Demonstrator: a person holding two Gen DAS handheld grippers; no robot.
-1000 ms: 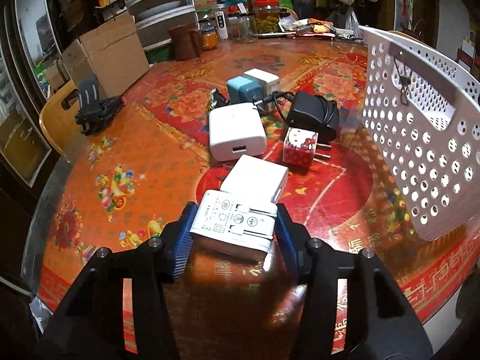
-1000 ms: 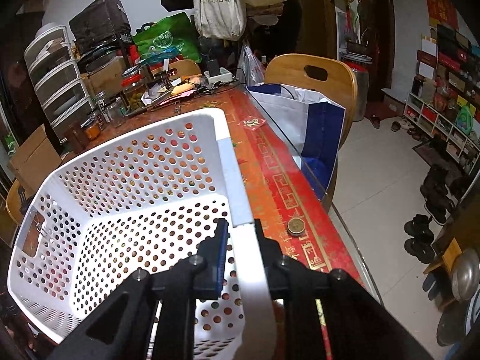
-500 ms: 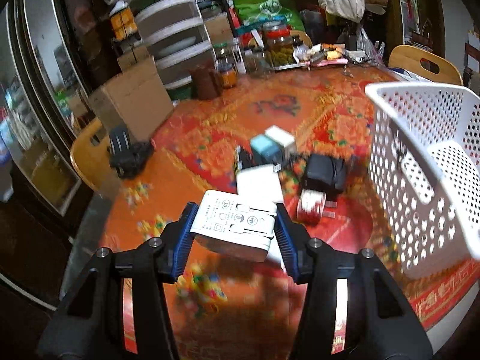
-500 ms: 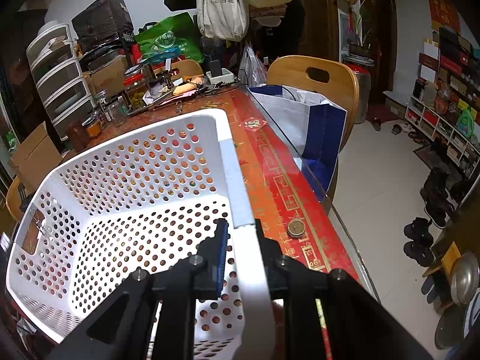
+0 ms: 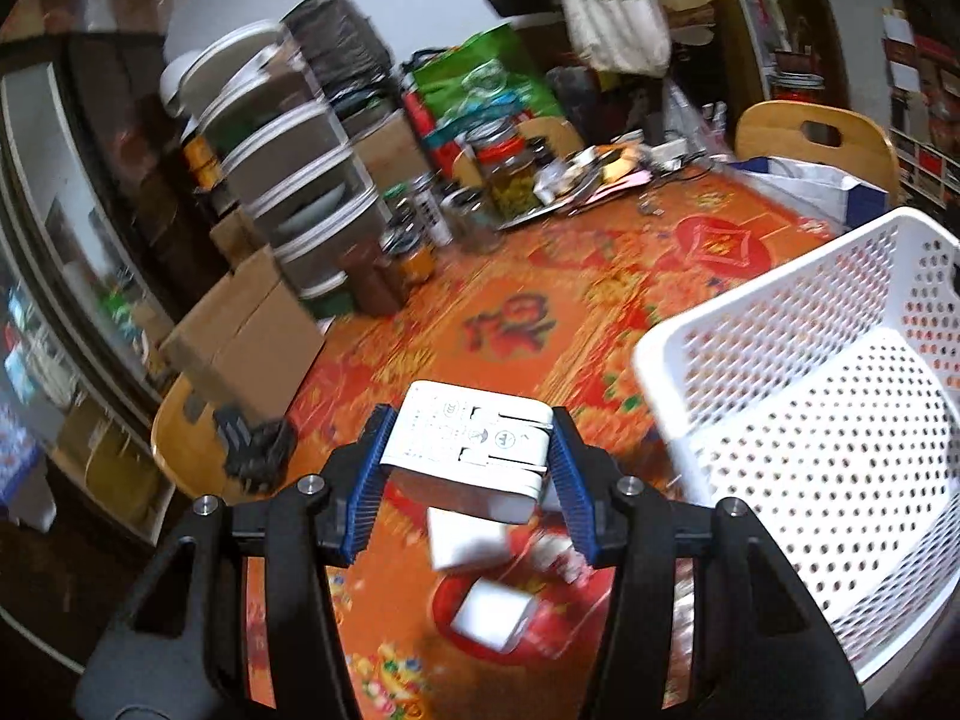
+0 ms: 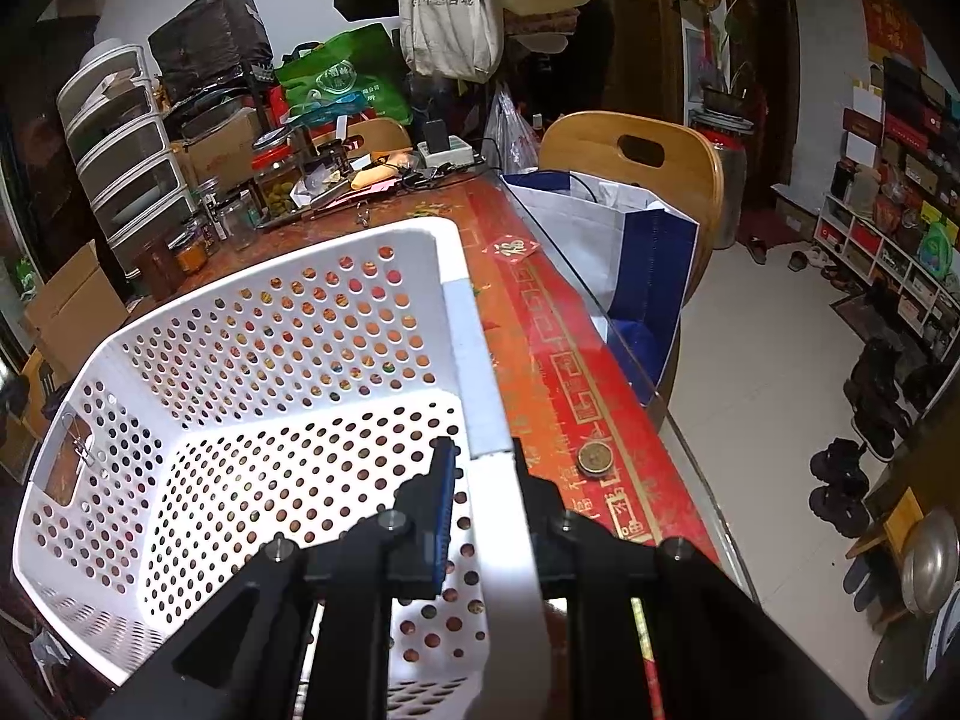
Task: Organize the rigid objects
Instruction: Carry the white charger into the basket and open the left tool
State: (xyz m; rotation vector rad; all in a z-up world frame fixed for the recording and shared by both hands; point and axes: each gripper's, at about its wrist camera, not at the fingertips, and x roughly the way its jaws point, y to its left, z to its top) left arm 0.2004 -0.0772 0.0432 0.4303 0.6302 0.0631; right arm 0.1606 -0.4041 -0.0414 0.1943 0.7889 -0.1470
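Now my left tongs [image 5: 468,468] grasp the white charger [image 5: 474,450], and the basket [image 6: 474,360], clenched by my right tongs [image 6: 480,516], lies to its right.

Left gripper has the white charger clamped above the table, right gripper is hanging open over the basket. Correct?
Not quite. The right gripper is shut on the white basket rim, as the right wrist view shows. The rest holds: the left gripper has the white charger clamped above the table.
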